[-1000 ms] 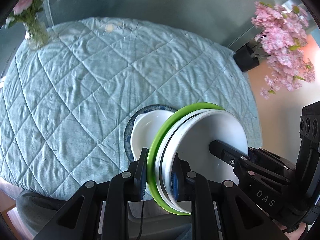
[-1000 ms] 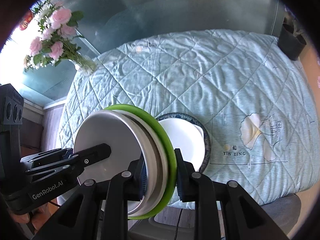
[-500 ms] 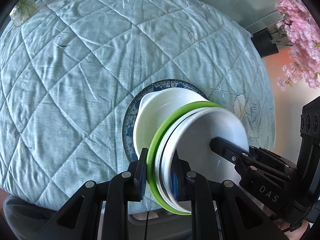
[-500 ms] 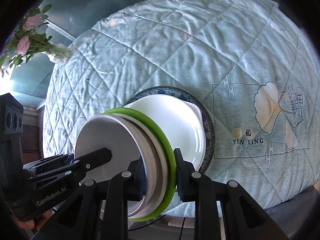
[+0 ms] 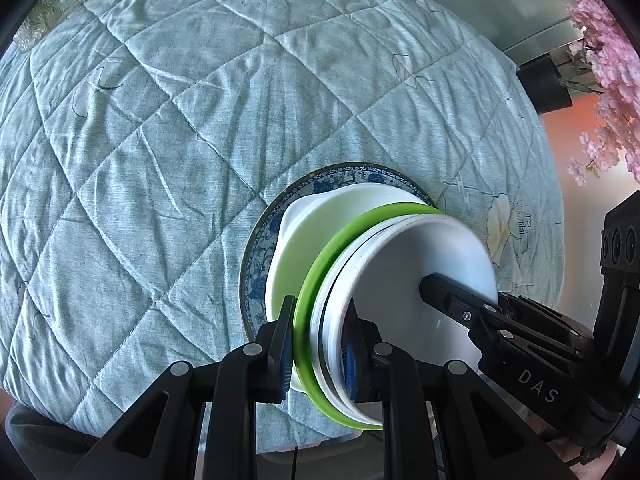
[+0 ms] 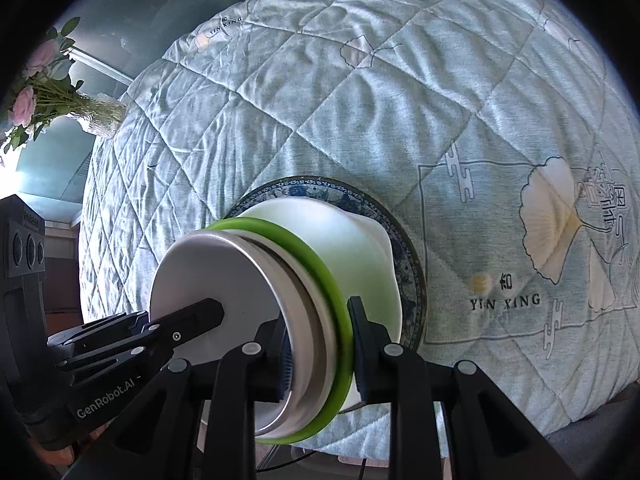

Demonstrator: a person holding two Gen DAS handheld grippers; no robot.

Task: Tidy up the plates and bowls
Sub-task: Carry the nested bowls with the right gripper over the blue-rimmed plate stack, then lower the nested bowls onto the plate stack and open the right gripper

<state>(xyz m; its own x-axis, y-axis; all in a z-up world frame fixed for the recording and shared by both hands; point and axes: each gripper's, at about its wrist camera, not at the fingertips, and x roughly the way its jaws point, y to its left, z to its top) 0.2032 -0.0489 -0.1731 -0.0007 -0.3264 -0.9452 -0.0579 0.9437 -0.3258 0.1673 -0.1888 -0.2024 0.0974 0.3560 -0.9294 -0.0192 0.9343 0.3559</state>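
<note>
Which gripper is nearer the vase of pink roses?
Left. The left gripper holds the stack on the side toward the vase; the right gripper holds the opposite side.

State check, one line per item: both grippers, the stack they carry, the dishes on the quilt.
left gripper: shut on the stack's rim
right gripper: shut on the opposite rim
stack: green-rimmed plate with white dishes nested in it, held between both grippers, above the white bowl
white bowl: upright, sits on the blue patterned plate
blue patterned plate: flat on the quilt
quilt: spread out, wrinkled
</note>
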